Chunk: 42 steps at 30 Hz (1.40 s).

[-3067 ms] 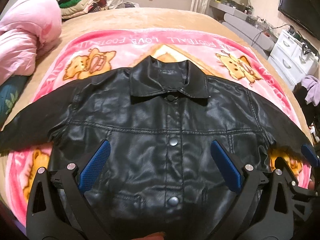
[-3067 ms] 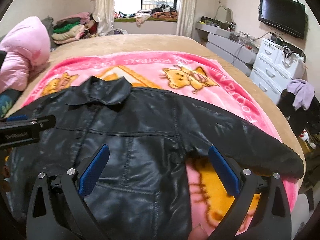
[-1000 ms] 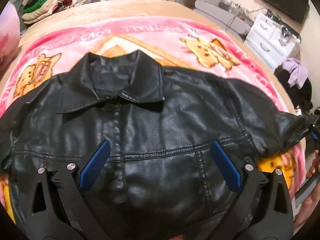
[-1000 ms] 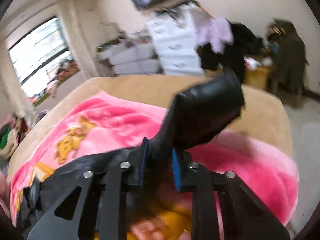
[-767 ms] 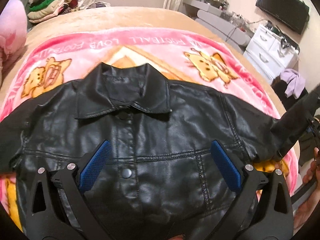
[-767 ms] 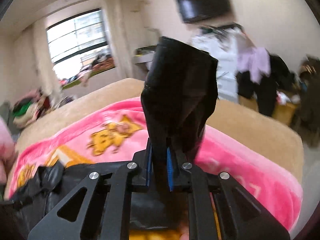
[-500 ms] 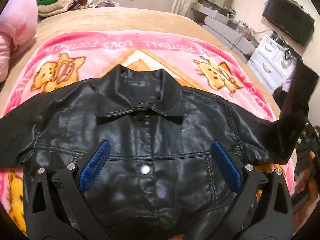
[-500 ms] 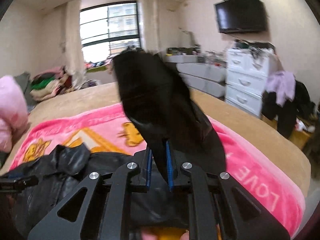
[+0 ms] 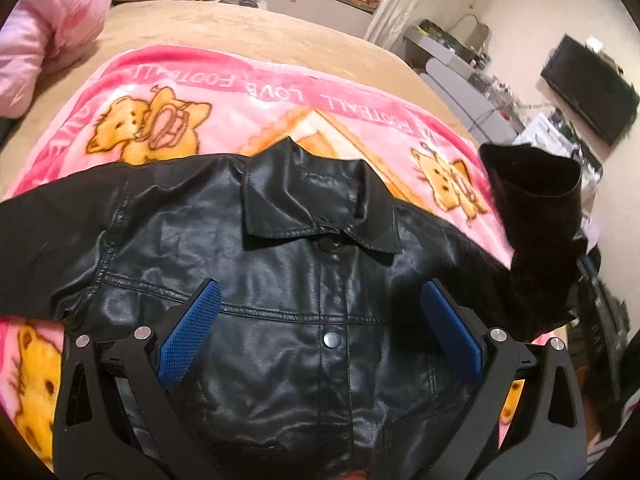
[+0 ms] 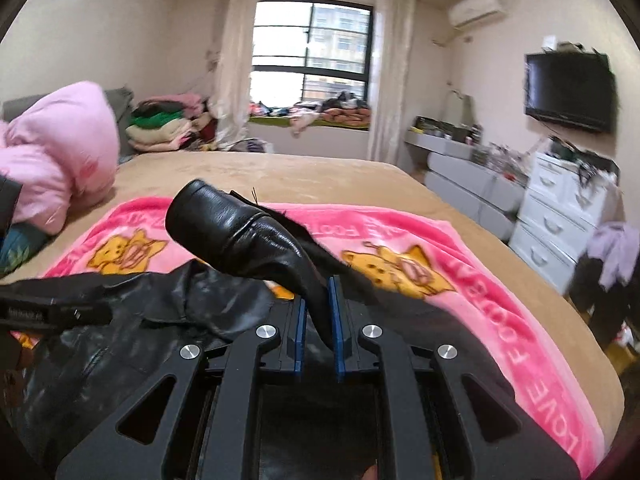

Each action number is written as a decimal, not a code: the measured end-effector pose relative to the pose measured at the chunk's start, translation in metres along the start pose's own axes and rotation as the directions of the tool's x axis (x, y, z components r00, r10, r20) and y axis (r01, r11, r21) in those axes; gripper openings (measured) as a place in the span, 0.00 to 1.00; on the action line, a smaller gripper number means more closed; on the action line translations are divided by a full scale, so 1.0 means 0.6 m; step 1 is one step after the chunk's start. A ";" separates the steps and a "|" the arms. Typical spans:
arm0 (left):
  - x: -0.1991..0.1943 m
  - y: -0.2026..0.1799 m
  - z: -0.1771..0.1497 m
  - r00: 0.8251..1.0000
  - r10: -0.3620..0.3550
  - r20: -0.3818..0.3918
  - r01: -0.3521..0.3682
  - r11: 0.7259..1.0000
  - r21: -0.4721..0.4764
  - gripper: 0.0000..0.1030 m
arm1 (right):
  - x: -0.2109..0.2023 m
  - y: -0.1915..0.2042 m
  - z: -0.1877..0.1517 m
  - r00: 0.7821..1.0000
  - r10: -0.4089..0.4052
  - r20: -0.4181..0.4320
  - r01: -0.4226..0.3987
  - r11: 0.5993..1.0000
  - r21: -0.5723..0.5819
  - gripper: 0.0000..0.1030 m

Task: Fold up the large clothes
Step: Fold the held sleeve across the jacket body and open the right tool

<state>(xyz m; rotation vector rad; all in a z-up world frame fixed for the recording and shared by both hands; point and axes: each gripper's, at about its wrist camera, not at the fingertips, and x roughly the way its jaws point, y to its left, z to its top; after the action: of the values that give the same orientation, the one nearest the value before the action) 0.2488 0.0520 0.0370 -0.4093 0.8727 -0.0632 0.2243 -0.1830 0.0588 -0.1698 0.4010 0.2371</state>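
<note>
While the black leather jacket (image 9: 288, 280) lay front-up on the pink cartoon blanket (image 9: 248, 96) spread over the bed, the right gripper (image 10: 317, 320) was clamped on its sleeve (image 10: 244, 236), lifted clear of the blanket. The left gripper (image 9: 318, 332) hung over the jacket's chest, jaws wide apart, gripping nothing.
</note>
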 end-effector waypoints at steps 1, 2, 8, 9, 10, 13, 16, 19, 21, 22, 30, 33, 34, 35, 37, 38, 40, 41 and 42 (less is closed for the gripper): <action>-0.003 0.006 0.002 1.000 -0.007 0.003 0.007 1.000 -0.013 0.91 | 0.003 0.011 0.001 1.000 0.007 -0.004 -0.008 1.000 -0.016 0.09; -0.007 0.017 0.005 1.000 -0.018 0.006 0.019 0.999 -0.033 0.91 | 0.008 0.023 0.001 1.000 0.020 -0.010 -0.020 0.999 -0.026 0.09; -0.013 0.055 0.015 0.999 -0.054 0.004 0.054 0.992 -0.110 0.91 | 0.027 0.081 -0.005 0.997 0.072 -0.033 -0.074 0.993 -0.088 0.09; -0.012 0.064 0.015 0.996 -0.084 -0.002 0.083 0.987 -0.134 0.91 | 0.028 0.086 -0.007 0.996 0.078 -0.036 -0.081 0.992 -0.092 0.09; -0.010 0.068 0.016 0.995 -0.101 -0.005 0.100 0.984 -0.145 0.91 | 0.030 0.093 -0.010 0.996 0.083 -0.041 -0.086 0.991 -0.100 0.09; -0.001 0.081 0.013 0.986 -0.166 -0.023 0.158 0.969 -0.192 0.91 | 0.039 0.109 -0.022 0.992 0.102 -0.068 -0.109 0.988 -0.111 0.09; 0.016 0.100 0.005 0.961 -0.274 -0.037 0.253 0.925 -0.285 0.91 | 0.050 0.124 -0.039 0.986 0.127 -0.110 -0.140 0.983 -0.122 0.09; 0.035 0.109 -0.005 0.927 -0.371 -0.047 0.332 0.875 -0.352 0.91 | 0.061 0.152 -0.065 0.970 0.180 -0.165 -0.202 0.970 -0.132 0.10; 0.050 0.108 -0.011 0.913 -0.402 -0.069 0.352 0.862 -0.365 0.91 | 0.069 0.169 -0.081 0.957 0.214 -0.197 -0.242 0.962 -0.129 0.11; 0.060 0.105 -0.016 0.907 -0.412 -0.087 0.355 0.859 -0.370 0.91 | 0.072 0.177 -0.091 0.948 0.233 -0.219 -0.264 0.957 -0.124 0.11; 0.141 0.082 -0.056 0.904 -0.352 -0.244 0.252 0.897 -0.363 0.91 | 0.066 0.203 -0.151 0.869 0.331 -0.368 -0.397 0.910 -0.120 0.72; 0.142 0.073 -0.054 0.911 -0.337 -0.239 0.248 0.909 -0.335 0.91 | 0.044 0.191 -0.150 0.848 0.369 -0.381 -0.433 0.896 -0.095 0.78; 0.143 0.069 -0.053 0.913 -0.336 -0.232 0.254 0.912 -0.323 0.91 | 0.037 0.185 -0.148 0.848 0.374 -0.375 -0.435 0.896 -0.091 0.80; 0.144 0.068 -0.052 0.913 -0.341 -0.225 0.260 0.909 -0.325 0.91 | 0.030 0.178 -0.145 0.852 0.374 -0.366 -0.431 0.898 -0.086 0.81; 0.150 0.068 -0.051 0.906 -0.364 -0.218 0.280 0.899 -0.337 0.90 | 0.015 0.157 -0.141 0.863 0.368 -0.345 -0.414 0.908 -0.066 0.82; 0.154 0.067 -0.050 0.906 -0.364 -0.218 0.283 0.901 -0.330 0.88 | 0.010 0.146 -0.139 0.870 0.363 -0.334 -0.402 0.914 -0.054 0.82; 0.160 0.062 -0.048 0.911 -0.357 -0.208 0.282 0.905 -0.319 0.75 | -0.001 0.120 -0.133 0.880 0.364 -0.305 -0.387 0.922 -0.015 0.82; 0.162 0.055 -0.047 0.914 -0.347 -0.211 0.276 0.912 -0.302 0.61 | -0.004 0.105 -0.130 0.885 0.364 -0.291 -0.378 0.926 0.008 0.82; 0.163 0.048 -0.047 0.922 -0.327 -0.207 0.265 0.923 -0.280 0.44 | -0.007 0.093 -0.127 0.893 0.354 -0.278 -0.362 0.932 0.026 0.82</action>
<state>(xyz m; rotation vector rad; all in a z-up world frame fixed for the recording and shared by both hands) 0.2876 0.0480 -0.0615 -0.7809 1.0667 -0.2965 0.1780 -0.1463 -0.0150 -0.1543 0.7116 0.5880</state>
